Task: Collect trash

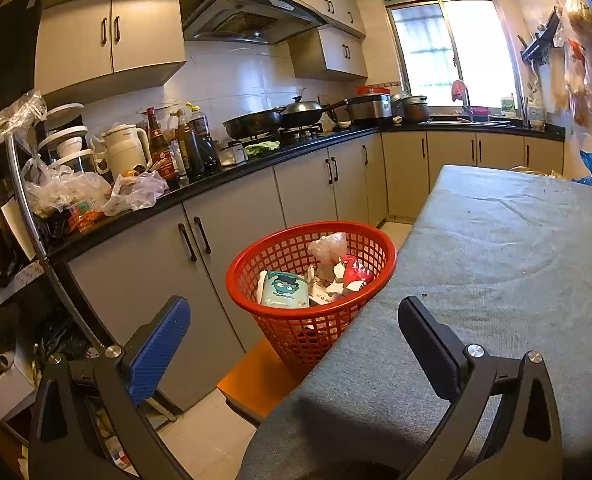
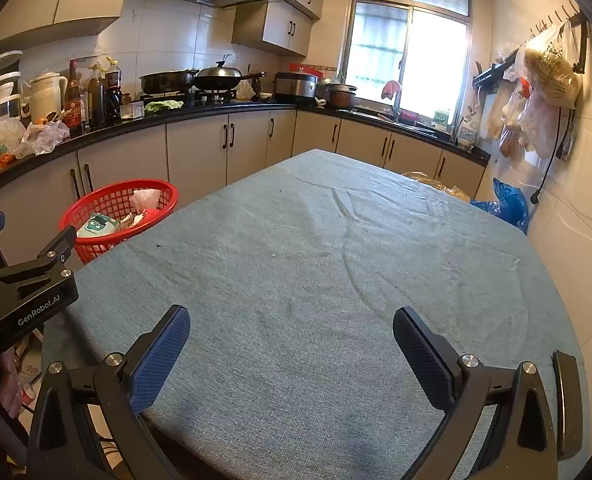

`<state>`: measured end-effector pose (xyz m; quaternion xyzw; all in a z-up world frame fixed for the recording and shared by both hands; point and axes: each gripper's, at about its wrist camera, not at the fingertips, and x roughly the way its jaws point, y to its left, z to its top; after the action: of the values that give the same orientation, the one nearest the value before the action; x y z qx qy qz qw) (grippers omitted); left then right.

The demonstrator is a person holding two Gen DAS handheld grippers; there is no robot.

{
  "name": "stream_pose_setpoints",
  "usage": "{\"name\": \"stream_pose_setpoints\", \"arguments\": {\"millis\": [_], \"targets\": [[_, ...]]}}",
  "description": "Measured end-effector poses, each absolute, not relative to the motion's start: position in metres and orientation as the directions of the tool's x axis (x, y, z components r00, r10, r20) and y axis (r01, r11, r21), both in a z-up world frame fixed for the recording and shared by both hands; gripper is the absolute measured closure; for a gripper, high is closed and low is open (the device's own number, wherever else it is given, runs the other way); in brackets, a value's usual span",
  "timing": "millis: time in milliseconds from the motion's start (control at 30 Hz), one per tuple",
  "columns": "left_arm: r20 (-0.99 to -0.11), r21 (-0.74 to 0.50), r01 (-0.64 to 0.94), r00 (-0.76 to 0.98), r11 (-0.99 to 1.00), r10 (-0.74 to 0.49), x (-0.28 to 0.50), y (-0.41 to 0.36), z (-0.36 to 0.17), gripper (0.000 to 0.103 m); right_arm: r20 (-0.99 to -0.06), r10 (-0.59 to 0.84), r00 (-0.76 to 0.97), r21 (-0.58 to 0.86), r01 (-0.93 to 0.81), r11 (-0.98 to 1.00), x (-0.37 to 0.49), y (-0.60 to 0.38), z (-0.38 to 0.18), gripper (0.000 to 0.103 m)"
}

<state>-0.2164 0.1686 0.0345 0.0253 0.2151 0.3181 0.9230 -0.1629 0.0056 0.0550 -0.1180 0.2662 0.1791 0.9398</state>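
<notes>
While both tools hover over the cloth-covered counter (image 2: 316, 260), the scene reads so:
Left hand-held gripper (image 1: 294, 332): jaws wide, holding nothing.
Right hand-held gripper (image 2: 292, 340): jaws wide, holding nothing.
Red basket (image 1: 256, 264): just beside the counter's left edge (on the floor), trash (image 1: 286, 290) inside.

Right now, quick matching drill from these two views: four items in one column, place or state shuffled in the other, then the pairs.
Items:
1. red basket
2. teal wipes pack
3. left tool
4. lidded wok

Places or states:
A. on the stove
B. open, holding nothing
C. on the floor beside the cloth-covered table
D. inside the basket

Pairs: 1-C, 2-D, 3-B, 4-A
</notes>
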Motion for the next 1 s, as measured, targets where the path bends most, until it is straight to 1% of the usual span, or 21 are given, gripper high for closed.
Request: {"name": "stream_pose_setpoints", "arguments": {"millis": [1000], "targets": [[-0.392,0.198,-0.549,0.715,0.812,0.579,-0.2105,0.1671,0.0325,0.000,-0.563,0.252,0.787,-0.129,-0.385,0.914,-0.1559,0.0094,0.0465,0.000]]}}
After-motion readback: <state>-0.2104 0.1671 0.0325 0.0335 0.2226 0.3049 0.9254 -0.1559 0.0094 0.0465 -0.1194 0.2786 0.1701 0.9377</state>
